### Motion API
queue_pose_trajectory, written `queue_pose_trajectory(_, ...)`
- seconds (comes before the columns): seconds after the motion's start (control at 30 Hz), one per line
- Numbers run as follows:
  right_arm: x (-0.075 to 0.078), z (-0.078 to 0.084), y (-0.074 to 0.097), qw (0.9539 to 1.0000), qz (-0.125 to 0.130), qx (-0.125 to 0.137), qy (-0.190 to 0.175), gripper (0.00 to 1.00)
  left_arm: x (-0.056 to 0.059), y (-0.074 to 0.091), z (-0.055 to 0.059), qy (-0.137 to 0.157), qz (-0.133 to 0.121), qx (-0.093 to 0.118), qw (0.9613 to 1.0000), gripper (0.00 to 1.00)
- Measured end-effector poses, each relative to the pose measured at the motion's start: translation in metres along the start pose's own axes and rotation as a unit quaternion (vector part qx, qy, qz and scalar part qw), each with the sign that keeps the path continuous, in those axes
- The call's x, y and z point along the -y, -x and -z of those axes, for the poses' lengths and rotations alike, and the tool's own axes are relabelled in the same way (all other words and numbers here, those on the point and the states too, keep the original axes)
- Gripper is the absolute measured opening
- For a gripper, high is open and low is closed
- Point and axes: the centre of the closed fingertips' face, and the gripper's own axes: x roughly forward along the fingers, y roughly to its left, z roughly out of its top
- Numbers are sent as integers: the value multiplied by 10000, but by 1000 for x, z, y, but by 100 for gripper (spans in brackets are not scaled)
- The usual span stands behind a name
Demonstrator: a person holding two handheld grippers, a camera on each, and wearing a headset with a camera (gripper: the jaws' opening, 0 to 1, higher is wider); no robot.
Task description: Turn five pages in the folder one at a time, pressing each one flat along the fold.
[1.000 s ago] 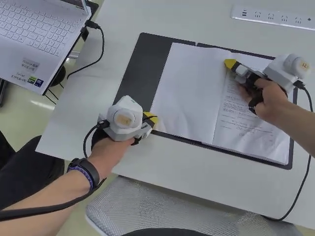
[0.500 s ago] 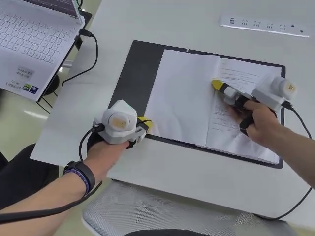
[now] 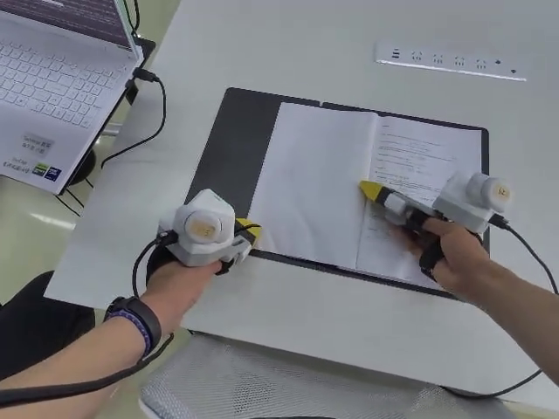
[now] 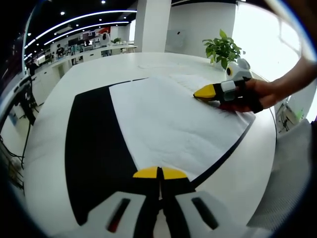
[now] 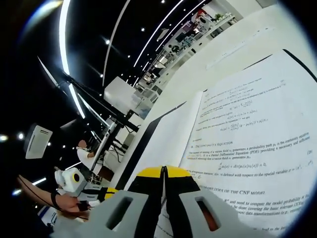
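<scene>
A black folder [image 3: 229, 148] lies open on the white table. Its left page [image 3: 314, 179] is blank and its right page [image 3: 428, 157] is printed. My right gripper [image 3: 369, 189] is shut, its yellow tips pressed on the paper at the fold [image 5: 194, 130], about halfway down. In the right gripper view the shut tips [image 5: 163, 172] lie over the printed page [image 5: 247, 129]. My left gripper [image 3: 250, 229] is shut at the near left corner of the blank page. In the left gripper view its tips [image 4: 159, 173] rest at the page's edge [image 4: 168, 124], and the right gripper [image 4: 205, 91] is across the sheet.
A white laptop [image 3: 52, 78] sits at the far left with a black cable [image 3: 157, 96] running toward the folder. A white power strip [image 3: 450, 63] lies at the back right. A grey chair seat [image 3: 262, 384] is below the table's near edge.
My right gripper has slid down the fold from near the page's top to about halfway, toward me. The left gripper has stayed at the page's near corner. The head camera has shifted.
</scene>
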Motion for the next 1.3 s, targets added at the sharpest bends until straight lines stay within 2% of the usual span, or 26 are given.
queue_pose_trajectory(0.23,-7,17,11,9998,-92,-188,42,0,0,1,0,47,14,31,10000,0)
queue_pose_trajectory(0.43,-17,35,20,9986,-232,-450,128,0,0,1,0,36,28,31,10000,0)
queue_pose_trajectory(0.87,-35,72,38,9965,-411,-719,95,0,0,1,1,-11,44,31,10000,0)
queue_pose_trajectory(0.93,-30,72,38,9963,-421,-738,89,0,0,1,1,-26,63,32,10000,0)
queue_pose_trajectory(1.3,-29,91,47,9947,-470,-908,93,0,1,1,1,-76,88,19,9999,0)
